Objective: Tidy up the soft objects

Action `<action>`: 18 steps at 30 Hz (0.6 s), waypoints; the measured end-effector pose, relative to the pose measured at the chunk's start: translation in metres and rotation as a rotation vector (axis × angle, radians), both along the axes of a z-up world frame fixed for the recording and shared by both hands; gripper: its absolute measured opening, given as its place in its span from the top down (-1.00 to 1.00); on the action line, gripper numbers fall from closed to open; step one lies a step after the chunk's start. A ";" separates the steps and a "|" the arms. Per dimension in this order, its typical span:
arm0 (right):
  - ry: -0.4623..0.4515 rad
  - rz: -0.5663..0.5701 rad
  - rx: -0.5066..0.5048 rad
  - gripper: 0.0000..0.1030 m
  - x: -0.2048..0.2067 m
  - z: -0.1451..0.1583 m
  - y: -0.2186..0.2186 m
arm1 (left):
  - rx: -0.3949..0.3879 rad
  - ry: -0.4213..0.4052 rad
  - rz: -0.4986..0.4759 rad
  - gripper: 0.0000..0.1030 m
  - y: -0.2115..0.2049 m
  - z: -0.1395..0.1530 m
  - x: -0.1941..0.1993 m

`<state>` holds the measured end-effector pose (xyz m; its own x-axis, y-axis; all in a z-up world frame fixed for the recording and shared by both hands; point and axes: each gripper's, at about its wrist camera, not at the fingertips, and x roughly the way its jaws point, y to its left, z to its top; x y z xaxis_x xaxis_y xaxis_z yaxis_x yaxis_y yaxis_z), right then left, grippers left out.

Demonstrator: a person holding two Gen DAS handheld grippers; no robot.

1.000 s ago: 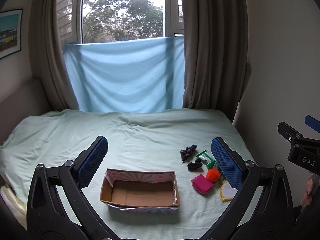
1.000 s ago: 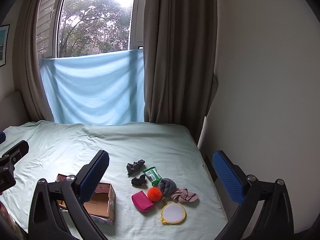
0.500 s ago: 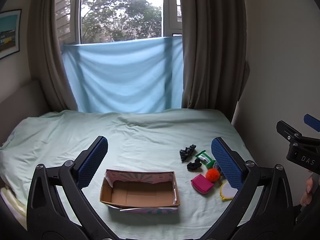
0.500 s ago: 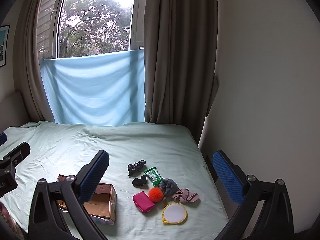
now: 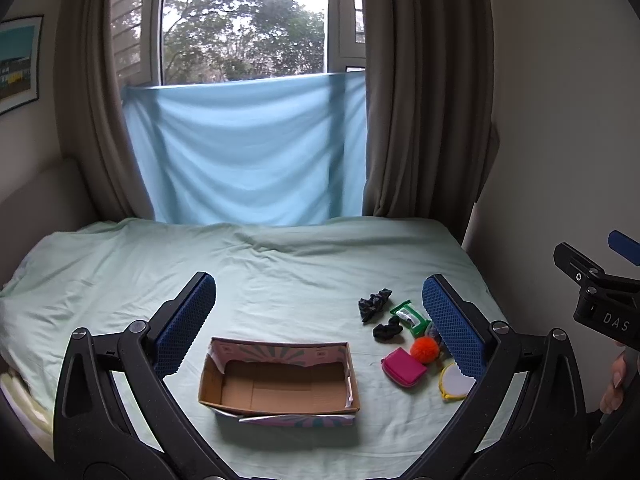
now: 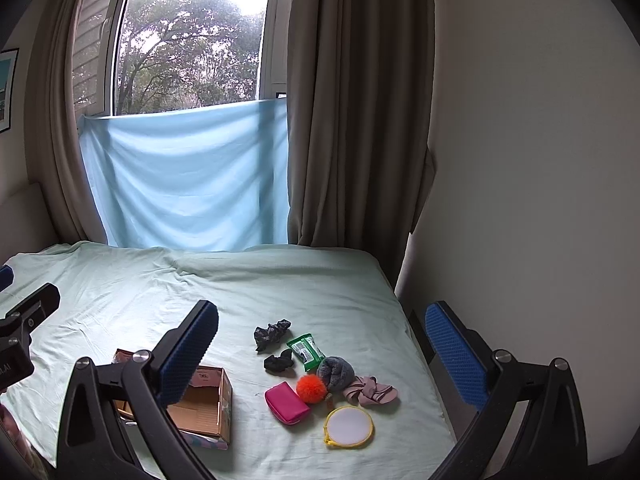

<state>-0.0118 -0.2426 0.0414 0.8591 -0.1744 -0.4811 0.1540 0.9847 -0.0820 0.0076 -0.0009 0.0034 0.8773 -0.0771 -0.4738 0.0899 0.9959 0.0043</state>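
An open cardboard box (image 5: pixel 280 380) (image 6: pixel 208 404) lies empty on the pale green bed. To its right sits a cluster: two black scrunchies (image 6: pixel 272 332) (image 6: pixel 279 361), a green wipes pack (image 6: pixel 306 351), a grey pompom (image 6: pixel 335 372), an orange pompom (image 6: pixel 311 388), a pink pouch (image 6: pixel 286 402), a pink scrunchie (image 6: pixel 370 391) and a round yellow-rimmed mirror (image 6: pixel 349 426). My left gripper (image 5: pixel 320 320) hovers open above the box. My right gripper (image 6: pixel 320 340) hangs open above the cluster. Neither holds anything.
The bed sheet (image 5: pixel 280 264) stretches back to a window with a blue cloth (image 5: pixel 248 152) and brown curtains (image 5: pixel 424 100). A wall (image 6: pixel 520 160) borders the bed's right edge. A person's fingers (image 5: pixel 614 384) show at the right rim.
Both views have barely shifted; the objects sit slightly lower in the right wrist view. Nothing was grasped or moved.
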 end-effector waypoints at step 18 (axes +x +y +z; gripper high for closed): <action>-0.002 -0.002 -0.001 -1.00 -0.001 0.000 -0.001 | -0.003 0.000 -0.001 -0.99 0.001 -0.001 0.002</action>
<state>-0.0123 -0.2438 0.0410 0.8595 -0.1770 -0.4796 0.1564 0.9842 -0.0830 0.0101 0.0001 0.0026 0.8771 -0.0795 -0.4736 0.0908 0.9959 0.0012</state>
